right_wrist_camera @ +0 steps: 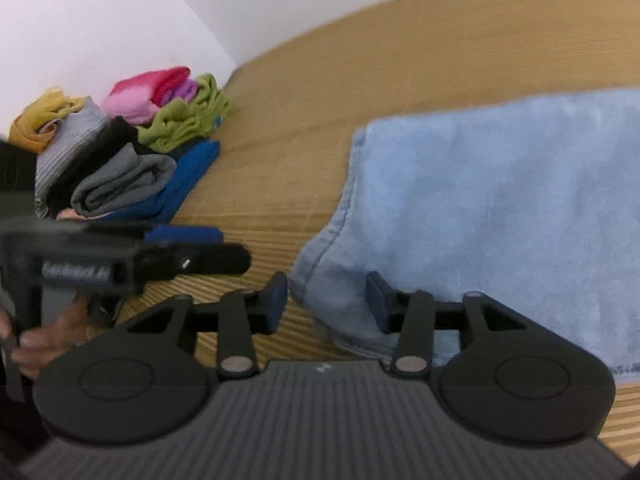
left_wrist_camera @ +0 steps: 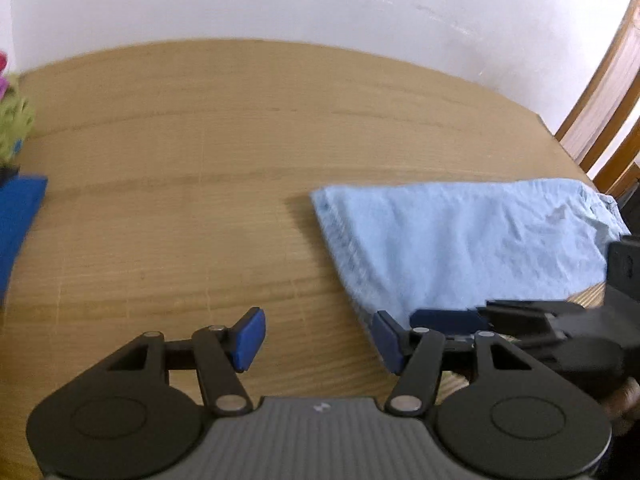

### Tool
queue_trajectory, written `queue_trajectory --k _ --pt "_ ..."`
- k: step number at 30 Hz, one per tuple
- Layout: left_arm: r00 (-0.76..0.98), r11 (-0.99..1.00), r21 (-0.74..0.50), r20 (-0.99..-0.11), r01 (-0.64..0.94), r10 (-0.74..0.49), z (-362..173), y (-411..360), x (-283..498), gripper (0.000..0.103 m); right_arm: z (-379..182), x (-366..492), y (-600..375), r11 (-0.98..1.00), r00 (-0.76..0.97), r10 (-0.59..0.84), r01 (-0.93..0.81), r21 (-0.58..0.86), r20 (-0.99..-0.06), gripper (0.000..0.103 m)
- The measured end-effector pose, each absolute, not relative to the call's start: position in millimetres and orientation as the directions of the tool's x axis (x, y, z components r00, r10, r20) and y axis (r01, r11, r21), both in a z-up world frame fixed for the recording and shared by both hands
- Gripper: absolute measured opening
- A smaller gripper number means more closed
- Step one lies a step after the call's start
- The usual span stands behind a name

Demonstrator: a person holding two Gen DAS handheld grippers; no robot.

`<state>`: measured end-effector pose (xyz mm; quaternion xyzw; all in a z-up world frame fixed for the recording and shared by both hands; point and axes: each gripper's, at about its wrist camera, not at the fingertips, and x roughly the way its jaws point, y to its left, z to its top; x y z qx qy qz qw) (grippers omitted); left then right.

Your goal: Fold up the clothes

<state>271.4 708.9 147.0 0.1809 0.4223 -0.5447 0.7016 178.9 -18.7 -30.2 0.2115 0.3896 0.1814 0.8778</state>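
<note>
Woodgrain counter (left_wrist_camera: 168, 184) fills most of both views, running back to a white wall (left_wrist_camera: 320, 0). On it lies a folded light-blue denim garment (left_wrist_camera: 460, 240), flat, its stitched hem edge facing the bare wood on its left. Far off at the counter's left end, against the wall, sits a pile of folded clothes (right_wrist_camera: 120, 148) (grey, black, pink, green, yellow, with a blue piece at the bottom), well apart from the denim.

In its own view, the left gripper (left_wrist_camera: 318, 340) hovers over the counter at the near corner of the denim, jaws standing wide with only wood and that corner's edge showing between them; its pads press on nothing. The right gripper (right_wrist_camera: 327, 304) sits at the garment's near left corner with its jaws parted. One blue pad lies over the fabric, the other just beside the hem, and the cloth between them is not pinched. A hand (right_wrist_camera: 44, 336) shows at the right wrist view's left edge, holding the left gripper's handle.
</note>
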Motion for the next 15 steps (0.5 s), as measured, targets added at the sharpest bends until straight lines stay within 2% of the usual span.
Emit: queue_trajectory --k 3,5,10,15 --pt "0.032 0.275 -0.191 -0.766 0.942 -0.642 159.5 691.3 261.1 0.064 -9.3 159.0 -31.6 0.857 0.696 0.451 -0.163 0.489 -0.559 0.059" --pt "0.004 0.222 -0.185 -0.759 0.957 -0.652 161.9 675.7 249.7 0.064 3.3 146.6 -42.6 0.886 0.743 0.377 -0.114 0.45 -0.554 0.071" --pt "-0.114 0.061 -0.2 -0.756 0.978 -0.644 160.3 629.6 196.0 0.064 4.7 88.1 -121.7 0.871 0.797 0.135 0.188 0.454 -0.589 0.07" --pt "-0.196 -0.142 -0.138 -0.756 0.98 -0.624 160.0 582.6 112.4 0.064 -6.5 13.6 -215.3 0.677 0.778 -0.096 0.509 0.532 -0.621 0.071"
